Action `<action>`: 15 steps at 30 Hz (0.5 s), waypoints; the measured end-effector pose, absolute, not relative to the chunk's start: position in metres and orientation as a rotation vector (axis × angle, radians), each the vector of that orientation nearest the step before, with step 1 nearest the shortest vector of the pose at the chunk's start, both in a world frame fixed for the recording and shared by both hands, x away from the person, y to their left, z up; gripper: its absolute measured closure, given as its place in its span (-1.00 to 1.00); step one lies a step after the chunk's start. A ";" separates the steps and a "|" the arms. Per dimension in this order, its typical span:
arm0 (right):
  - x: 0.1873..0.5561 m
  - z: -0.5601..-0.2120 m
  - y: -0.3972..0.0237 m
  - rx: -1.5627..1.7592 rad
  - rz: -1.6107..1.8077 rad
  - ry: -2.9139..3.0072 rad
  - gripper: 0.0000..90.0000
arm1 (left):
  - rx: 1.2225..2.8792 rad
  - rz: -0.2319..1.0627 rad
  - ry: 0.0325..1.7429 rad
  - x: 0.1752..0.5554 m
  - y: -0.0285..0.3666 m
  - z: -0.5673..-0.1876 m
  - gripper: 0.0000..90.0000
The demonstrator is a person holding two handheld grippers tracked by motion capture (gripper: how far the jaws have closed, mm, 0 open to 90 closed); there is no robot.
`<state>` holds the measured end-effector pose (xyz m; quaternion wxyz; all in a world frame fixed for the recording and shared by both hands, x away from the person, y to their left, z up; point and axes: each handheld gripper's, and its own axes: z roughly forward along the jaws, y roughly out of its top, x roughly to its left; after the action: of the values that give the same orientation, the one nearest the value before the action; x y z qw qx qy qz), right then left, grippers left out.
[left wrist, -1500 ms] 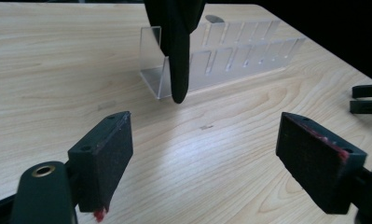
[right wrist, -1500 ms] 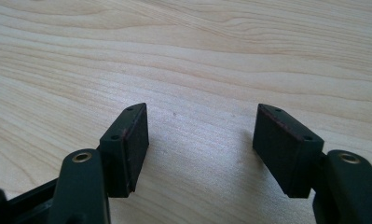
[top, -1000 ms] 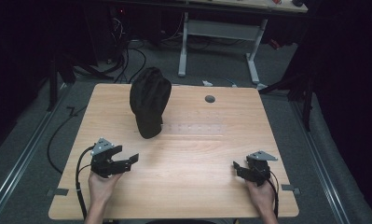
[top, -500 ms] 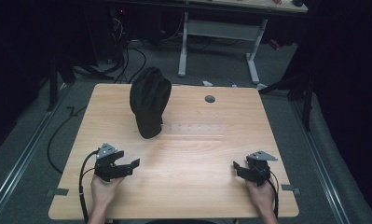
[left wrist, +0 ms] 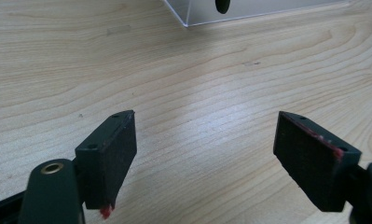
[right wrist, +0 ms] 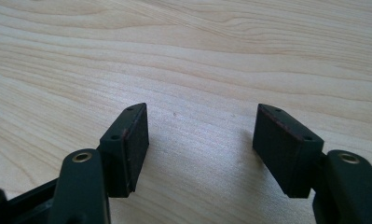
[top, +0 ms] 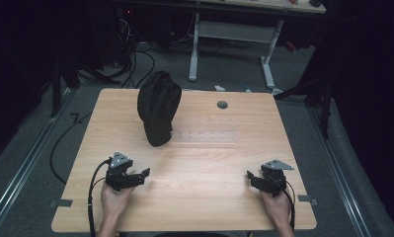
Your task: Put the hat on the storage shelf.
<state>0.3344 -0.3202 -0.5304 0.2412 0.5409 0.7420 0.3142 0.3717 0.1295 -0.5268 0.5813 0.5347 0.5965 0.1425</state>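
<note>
A black cap stands upright on the far left part of the wooden table, its peak pointing down. A clear plastic base lies flat beside it; its corner shows at the top of the left gripper view. My left gripper rests low near the front left, jaws wide apart over bare wood, well short of the cap. My right gripper sits near the front right, jaws also apart with nothing between them. A hand holds each gripper.
A round dark grommet is set in the table's far middle. Cables trail from the left gripper off the front edge. Beyond the table stand a white desk frame and floor cables in the dark.
My left gripper has slid a little toward the front edge and slightly right. The right gripper and the cap have stayed put.
</note>
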 end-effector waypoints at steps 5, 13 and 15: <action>0.334 -0.530 -0.320 1.479 0.859 2.029 -0.20 | 1.250 0.367 1.411 0.375 0.129 -0.532 -0.50; 0.334 -0.530 -0.320 1.480 0.859 2.029 -0.20 | 1.277 0.418 1.424 0.376 0.127 -0.543 -0.50; 0.334 -0.530 -0.320 1.480 0.859 2.029 -0.20 | 1.287 0.427 1.428 0.376 0.126 -0.543 -0.51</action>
<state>0.3343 -0.3202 -0.5304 0.2413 0.5410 0.7419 0.3141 0.3765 0.1261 -0.5433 0.5532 0.5446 0.6039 0.1807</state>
